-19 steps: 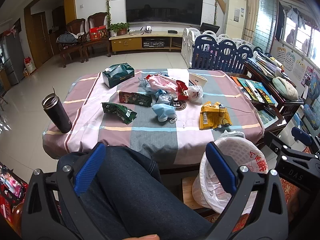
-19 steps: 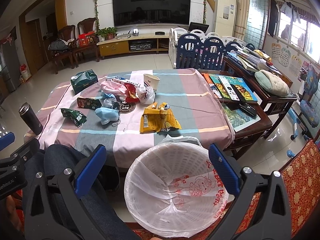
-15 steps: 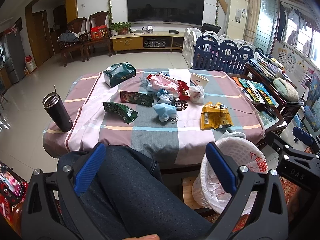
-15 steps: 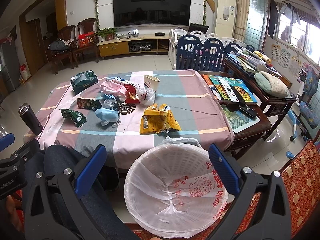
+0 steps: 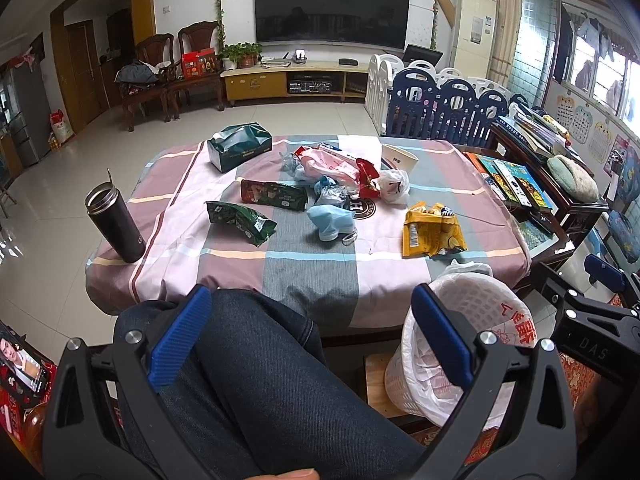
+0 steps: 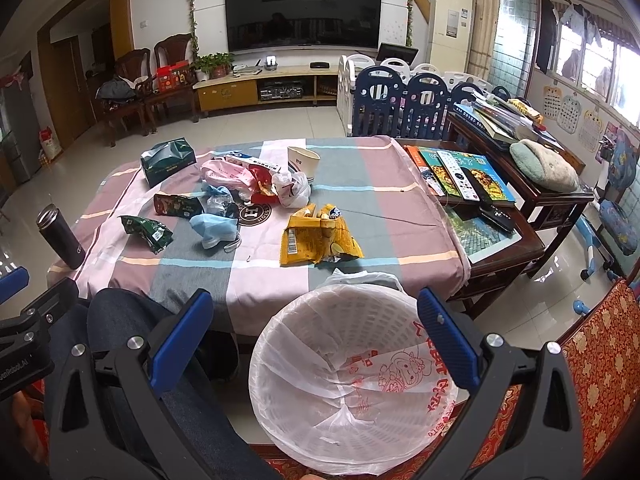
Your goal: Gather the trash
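Several pieces of trash lie on the striped tablecloth (image 5: 304, 276): a yellow snack bag (image 5: 430, 232), a green wrapper (image 5: 240, 222), a red-green packet (image 5: 274, 195), a blue mask (image 5: 330, 222), a pink bag (image 5: 328, 164) and a white plastic bag (image 5: 394, 186). A white bin (image 6: 352, 376) lined with a printed bag stands below the table's near edge. My left gripper (image 5: 310, 332) hangs open over a person's jeans-clad leg (image 5: 256, 380). My right gripper (image 6: 312, 336) is open above the bin, holding nothing. The yellow snack bag (image 6: 316, 236) lies just beyond the bin.
A dark flask (image 5: 116, 226) stands at the table's left corner. A green tissue box (image 5: 240, 152) and a paper cup (image 5: 398, 158) sit at the far side. A wooden side table with books (image 6: 464, 176) adjoins on the right. A red patterned cushion (image 6: 596, 360) is at right.
Both views have shifted very slightly; the table items sit a touch further right in the left wrist view. Both grippers stay open and nothing on the table has moved.
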Demonstrator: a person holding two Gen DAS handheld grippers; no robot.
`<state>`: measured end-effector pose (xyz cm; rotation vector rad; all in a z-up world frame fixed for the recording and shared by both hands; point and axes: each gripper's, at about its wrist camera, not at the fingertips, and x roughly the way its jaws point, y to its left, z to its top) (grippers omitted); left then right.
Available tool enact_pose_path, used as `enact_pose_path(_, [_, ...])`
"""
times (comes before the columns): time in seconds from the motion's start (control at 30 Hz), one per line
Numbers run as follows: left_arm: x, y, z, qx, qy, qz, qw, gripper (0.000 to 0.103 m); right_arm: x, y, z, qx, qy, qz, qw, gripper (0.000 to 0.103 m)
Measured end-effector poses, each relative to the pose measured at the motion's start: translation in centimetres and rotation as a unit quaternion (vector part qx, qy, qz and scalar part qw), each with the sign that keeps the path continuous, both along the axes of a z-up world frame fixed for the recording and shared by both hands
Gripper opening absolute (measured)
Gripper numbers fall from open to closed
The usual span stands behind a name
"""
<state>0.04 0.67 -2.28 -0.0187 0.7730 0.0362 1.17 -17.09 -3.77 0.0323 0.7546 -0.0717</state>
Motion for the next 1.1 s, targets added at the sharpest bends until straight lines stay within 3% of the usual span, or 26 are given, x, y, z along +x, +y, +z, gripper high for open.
enact_pose_path(0.77, [0.8,0.6,-1.3,0.002,0.015,0.006,0.9999,0.100,1.1,-0.8,-0.8,-0.010,0.008,-0.010,1.000,0.100])
enact_pose_path(0.93, [2.7,2.6,-2.8,0.005,0.016,0.050,0.9986,0.100,3.0,-2.5,-1.3,-0.038,0.000,-0.036,0.999,0.100])
enact_pose_path(1.03, [4.9,4.7,-4.0,-0.014,0.008,0.089,0.9959,0.100,6.8,-3.8,-4.3,-0.011,0.053,-0.005,0.998,0.100])
enact_pose_path(1.1, [6.6,5.8,-5.0,-0.018,0.013,0.105,0.9943,0.100,8.9,-4.5,-6.2,0.010,0.067,-0.011,0.998,0.097])
